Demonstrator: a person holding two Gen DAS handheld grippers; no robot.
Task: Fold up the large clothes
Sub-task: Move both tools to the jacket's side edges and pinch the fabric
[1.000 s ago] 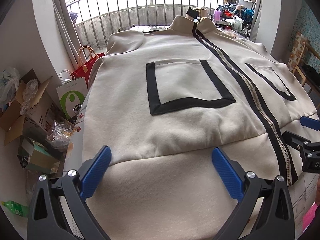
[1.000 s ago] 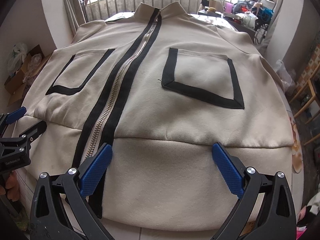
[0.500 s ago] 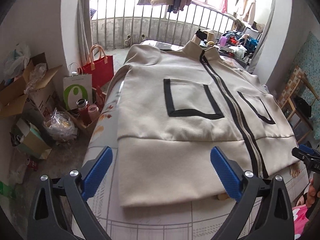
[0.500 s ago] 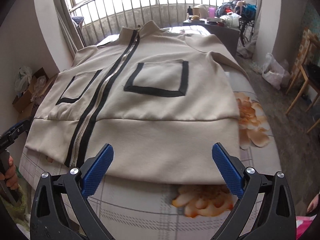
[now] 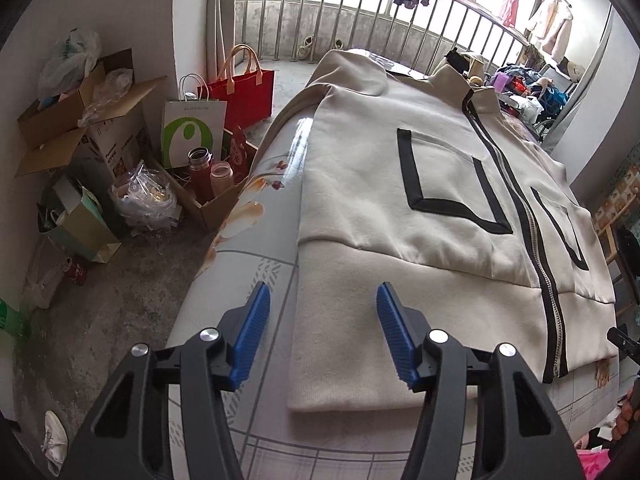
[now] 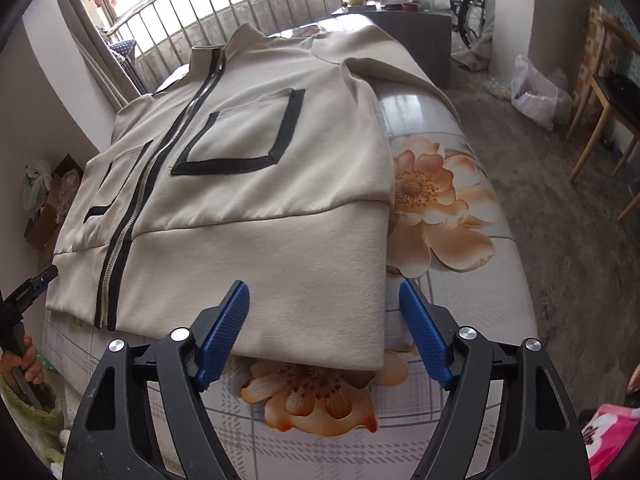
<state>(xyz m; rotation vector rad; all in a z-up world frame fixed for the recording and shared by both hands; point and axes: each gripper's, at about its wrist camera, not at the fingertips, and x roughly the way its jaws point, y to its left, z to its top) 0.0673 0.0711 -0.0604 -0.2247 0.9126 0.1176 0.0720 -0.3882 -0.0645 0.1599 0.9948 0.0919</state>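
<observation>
A large beige zip jacket (image 5: 420,208) with black-trimmed pockets lies flat, front up, on a flower-print bed (image 5: 256,264); it also shows in the right wrist view (image 6: 256,184). My left gripper (image 5: 322,336) is open and empty, hovering above the jacket's near left hem corner. My right gripper (image 6: 324,332) is open and empty above the near right hem corner. The sleeves lie along the sides toward the far end.
Left of the bed, the floor holds cardboard boxes (image 5: 76,128), paper bags (image 5: 192,132), bottles (image 5: 200,176) and plastic bags. A balcony railing (image 5: 360,20) stands behind. A wooden chair (image 6: 608,120) and a plastic bag (image 6: 536,92) are on the right floor.
Both grippers have pulled back from over the jacket and swung outward, left to the left hem corner, right to the right hem corner. The jaws look narrower. The jacket has not moved.
</observation>
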